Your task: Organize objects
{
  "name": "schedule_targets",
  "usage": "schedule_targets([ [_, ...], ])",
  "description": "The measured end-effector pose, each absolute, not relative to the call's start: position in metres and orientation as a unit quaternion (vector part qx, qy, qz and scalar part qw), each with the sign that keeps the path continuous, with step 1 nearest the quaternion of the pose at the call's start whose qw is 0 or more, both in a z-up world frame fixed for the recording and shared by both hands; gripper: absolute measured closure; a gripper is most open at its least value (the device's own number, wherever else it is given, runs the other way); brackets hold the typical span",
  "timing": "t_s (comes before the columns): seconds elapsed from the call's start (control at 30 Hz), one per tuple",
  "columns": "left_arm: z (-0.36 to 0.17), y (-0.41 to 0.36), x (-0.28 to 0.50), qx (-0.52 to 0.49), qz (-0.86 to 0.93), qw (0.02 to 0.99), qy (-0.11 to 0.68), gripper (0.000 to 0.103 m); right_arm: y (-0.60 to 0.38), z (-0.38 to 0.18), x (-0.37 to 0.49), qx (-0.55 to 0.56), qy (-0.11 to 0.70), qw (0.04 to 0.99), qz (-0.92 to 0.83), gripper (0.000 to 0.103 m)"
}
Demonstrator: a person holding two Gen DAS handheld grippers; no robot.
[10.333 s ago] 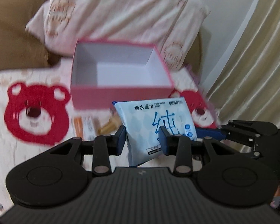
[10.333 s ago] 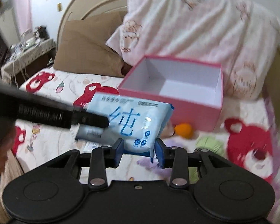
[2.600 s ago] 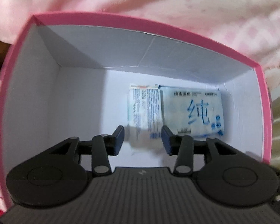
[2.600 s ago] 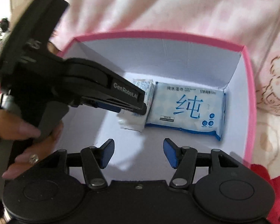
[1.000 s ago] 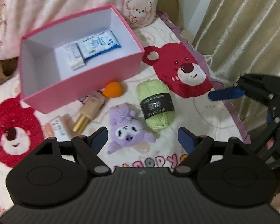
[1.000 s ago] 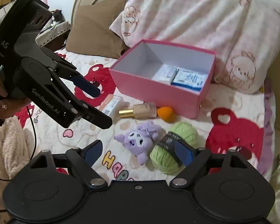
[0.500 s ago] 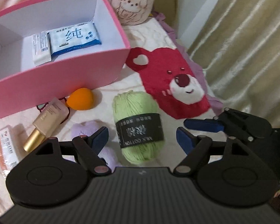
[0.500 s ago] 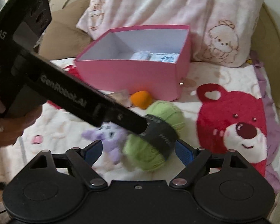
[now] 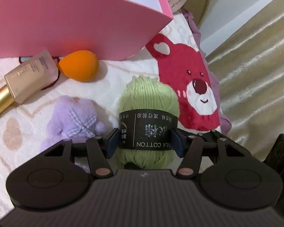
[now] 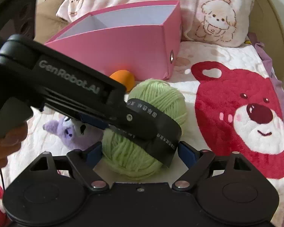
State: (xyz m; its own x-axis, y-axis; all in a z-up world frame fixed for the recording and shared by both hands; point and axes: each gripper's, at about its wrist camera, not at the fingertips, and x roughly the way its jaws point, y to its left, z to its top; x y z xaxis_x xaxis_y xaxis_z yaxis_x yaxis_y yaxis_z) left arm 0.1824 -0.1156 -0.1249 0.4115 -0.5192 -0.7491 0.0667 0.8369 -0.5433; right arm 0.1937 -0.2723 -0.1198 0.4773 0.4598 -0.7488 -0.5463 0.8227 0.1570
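While packets already lie in the pink box point(image 9: 70, 19), the left gripper point(image 9: 144, 141) clamps the yarn ball point(image 9: 147, 98) on the bedspread; the right gripper point(image 10: 140, 152) straddles it, spread apart; sponge, tube, plush remain

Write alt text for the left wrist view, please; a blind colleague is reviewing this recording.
The left gripper has its blue pads against both sides of a green yarn ball at its black label, on a bear-print blanket. Behind lie a purple plush toy, an orange sponge, a beige tube and a pink box.
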Motion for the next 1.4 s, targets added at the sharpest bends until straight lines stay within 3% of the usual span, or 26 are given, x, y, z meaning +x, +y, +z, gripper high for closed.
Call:
schedule_targets([
  [0.13, -0.12, -0.121, 0.174, -0.211, -0.187, 0.819, 0.5, 0.05, -0.273, -0.117, 0.187, -0.053, 0.411, 0.862, 0.292, 0.027],
  [0.3, -0.102, -0.125, 0.159, -0.196, -0.192, 0.825, 0.493, 0.05, -0.267, -0.104, 0.173, -0.085, 0.401, 0.865, 0.289, 0.034],
  [0.73, -0.028, -0.106, 0.104, -0.184, -0.212, 0.821, 0.497, 0.049, -0.259, -0.033, 0.128, -0.082, 0.421, 0.847, 0.315, 0.034],
  [1.0, 0.042, -0.074, 0.09, -0.207, -0.194, 0.855, 0.434, 0.049, -0.228, 0.036, 0.122, -0.134, 0.368, 0.856, 0.337, 0.034],
  [1.4, 0.102, -0.038, 0.144, -0.215, -0.181, 0.873, 0.4, 0.048, -0.176, 0.095, 0.17, -0.19, 0.343, 0.849, 0.353, 0.034],
])
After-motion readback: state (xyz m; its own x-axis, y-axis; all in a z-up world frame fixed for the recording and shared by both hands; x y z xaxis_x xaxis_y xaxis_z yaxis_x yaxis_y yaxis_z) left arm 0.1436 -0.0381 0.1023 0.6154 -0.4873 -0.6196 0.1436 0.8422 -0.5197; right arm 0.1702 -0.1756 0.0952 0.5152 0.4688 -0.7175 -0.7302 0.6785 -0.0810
